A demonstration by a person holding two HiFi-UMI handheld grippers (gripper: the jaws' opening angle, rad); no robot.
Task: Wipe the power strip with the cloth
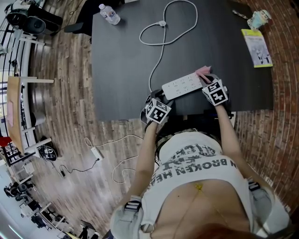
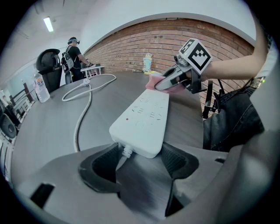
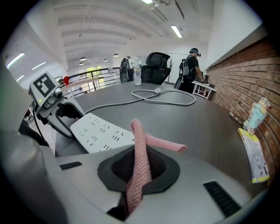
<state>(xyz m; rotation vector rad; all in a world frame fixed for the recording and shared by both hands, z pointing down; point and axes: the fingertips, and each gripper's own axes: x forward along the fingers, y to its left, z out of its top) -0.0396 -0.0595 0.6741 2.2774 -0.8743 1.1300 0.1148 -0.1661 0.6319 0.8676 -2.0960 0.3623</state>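
Observation:
The white power strip (image 1: 182, 85) lies near the front edge of the black table (image 1: 121, 60). My left gripper (image 1: 156, 100) grips its cord end; in the left gripper view the strip (image 2: 142, 120) sits pinched between the two pads of the left gripper (image 2: 140, 159). My right gripper (image 1: 208, 81) is at the strip's far end, shut on a pink cloth (image 1: 203, 71). In the right gripper view the cloth (image 3: 141, 148) rises as a rolled fold out of the right gripper (image 3: 139, 164), beside the strip (image 3: 103, 133). The cloth (image 2: 153, 81) touches the strip's far end.
The strip's white cord (image 1: 163, 28) loops across the table's middle. A water bottle (image 1: 110, 14) lies at the back left. A yellow booklet (image 1: 257, 48) and a small figurine (image 1: 259, 18) sit at the right, by the brick wall. The table's front edge is right under my grippers.

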